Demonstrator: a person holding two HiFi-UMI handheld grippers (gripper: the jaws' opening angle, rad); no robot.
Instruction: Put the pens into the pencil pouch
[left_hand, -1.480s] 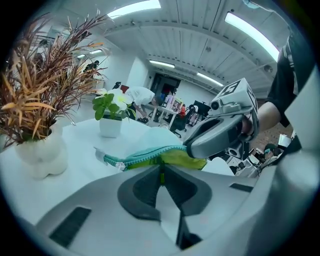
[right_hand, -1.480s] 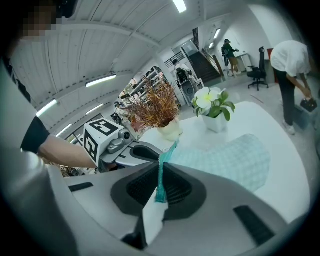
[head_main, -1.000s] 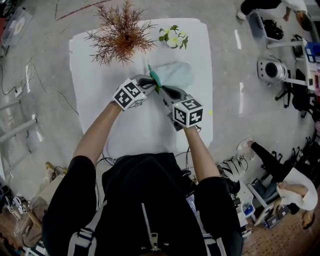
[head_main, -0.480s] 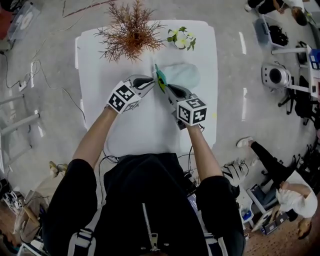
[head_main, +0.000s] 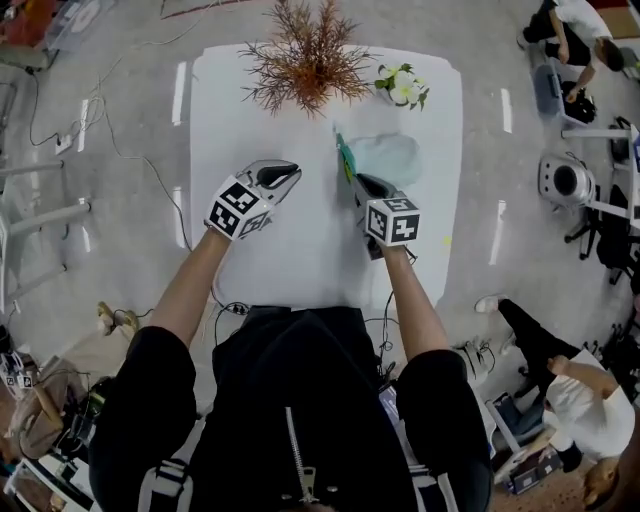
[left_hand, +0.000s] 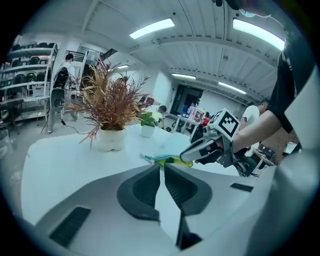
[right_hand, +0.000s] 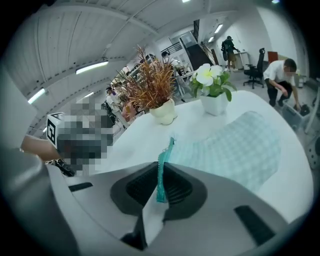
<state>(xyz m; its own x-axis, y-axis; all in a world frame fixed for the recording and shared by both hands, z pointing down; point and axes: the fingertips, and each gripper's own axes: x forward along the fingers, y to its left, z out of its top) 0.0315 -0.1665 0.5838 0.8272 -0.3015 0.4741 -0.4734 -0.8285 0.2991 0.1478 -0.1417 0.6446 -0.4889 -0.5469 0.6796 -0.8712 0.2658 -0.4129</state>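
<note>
A pale green checked pencil pouch (head_main: 390, 158) lies at the far right of the white table (head_main: 300, 250). Its teal zipper edge (head_main: 345, 155) is lifted. My right gripper (head_main: 356, 180) is shut on that zipper strip (right_hand: 161, 175), and its jaws have just eased slightly with the strip still between them. The pouch's body (right_hand: 235, 150) spreads out beyond it. My left gripper (head_main: 293, 171) hovers over the table's middle left, apart from the pouch, shut with nothing between its jaws (left_hand: 161, 167). The left gripper view shows the right gripper (left_hand: 187, 156) holding the pouch edge (left_hand: 162, 159). No pen shows in any view.
A pot of dried reddish-brown branches (head_main: 310, 60) stands at the table's far edge, with a small pot of white flowers (head_main: 403, 85) to its right, just behind the pouch. People and equipment fill the floor at the right; cables lie on the floor at the left.
My left gripper has pulled away leftward from the pouch's zipper edge, where it was beside the right gripper. The right gripper keeps its hold and has sunk slightly.
</note>
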